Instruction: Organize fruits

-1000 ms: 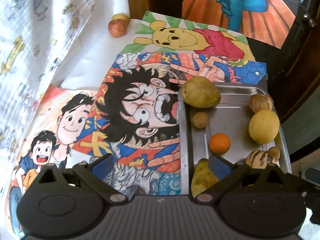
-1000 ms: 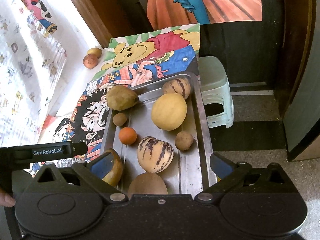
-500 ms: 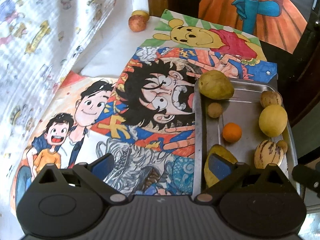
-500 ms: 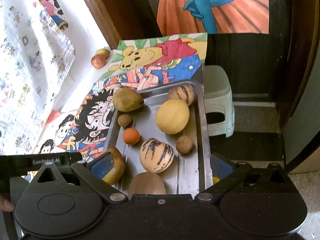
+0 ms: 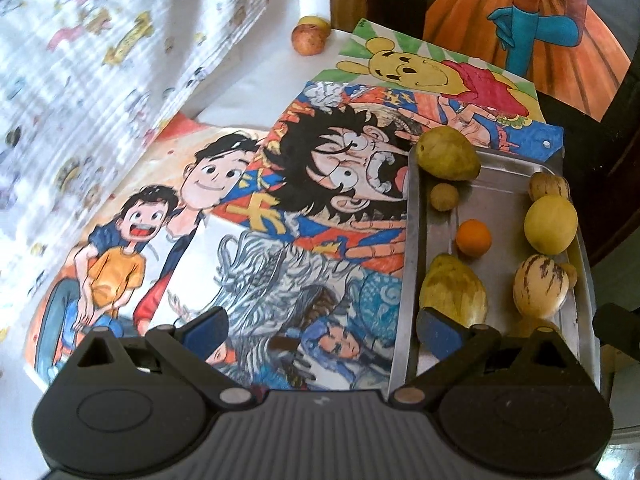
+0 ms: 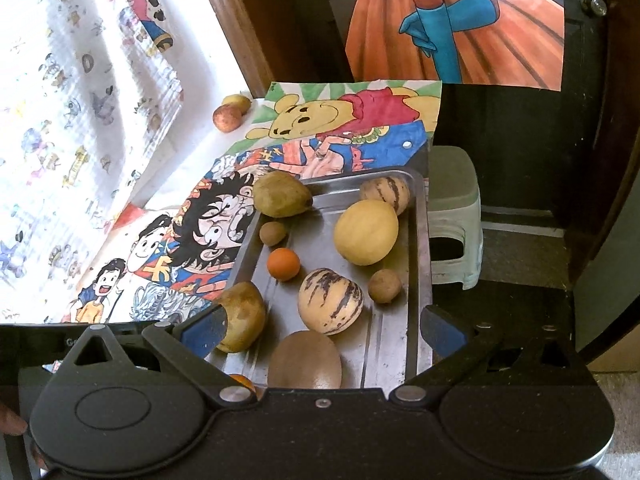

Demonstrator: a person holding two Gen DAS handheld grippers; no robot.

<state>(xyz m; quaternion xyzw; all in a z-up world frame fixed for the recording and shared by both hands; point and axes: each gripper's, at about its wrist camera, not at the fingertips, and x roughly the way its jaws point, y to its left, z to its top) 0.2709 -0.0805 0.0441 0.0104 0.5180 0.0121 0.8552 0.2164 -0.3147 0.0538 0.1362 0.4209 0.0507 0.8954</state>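
Observation:
A steel tray (image 6: 422,248) (image 5: 410,248) lies at the table's right edge and holds several fruits: two green mangoes (image 6: 282,194) (image 6: 242,316), a yellow melon (image 6: 366,232), two striped melons (image 6: 330,300) (image 6: 386,194), a small orange (image 6: 283,264) and a brown kiwi (image 6: 306,360). My right gripper (image 6: 324,330) hovers open over the tray's near end. My left gripper (image 5: 324,330) is open above the drawings, its right finger by the near mango (image 5: 454,294). A red apple (image 5: 307,38) and a yellow fruit (image 5: 316,22) sit far back on the table.
Colourful cartoon drawings (image 5: 280,208) cover the table. A patterned white curtain (image 5: 100,60) hangs along the left. A pale plastic stool (image 6: 454,216) stands on the floor beyond the tray, by a dark door with a poster (image 6: 460,20).
Both grippers have drawn back and risen, so more of the table and tray shows. The left view has also swung left. No fruit has moved.

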